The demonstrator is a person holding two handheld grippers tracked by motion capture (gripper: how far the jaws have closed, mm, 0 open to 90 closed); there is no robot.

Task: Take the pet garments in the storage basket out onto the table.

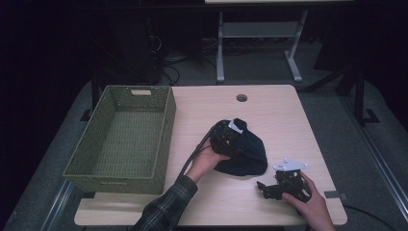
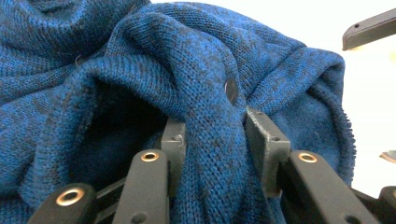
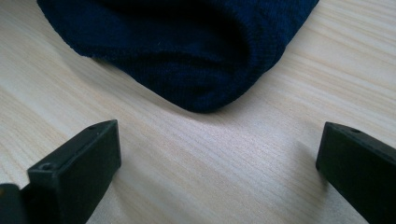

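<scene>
step: grasp of knit (image 1: 243, 151) at worktop (image 1: 284, 120) centre | left gripper (image 2: 215, 135) clenched on a fold | right gripper (image 3: 219, 163) released, at knit's 5 o'clock | next: probably lift toward basket (image 1: 122, 139) at 9 o'clock

Plaid sleeve (image 1: 166, 207), black grippers, grey plate (image 1: 290, 165)

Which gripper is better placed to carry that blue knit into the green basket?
Left, probably. The left gripper already pinches a fold of the blue knit and sits nearer the green basket. The right gripper is open, short of the cloth.
</scene>
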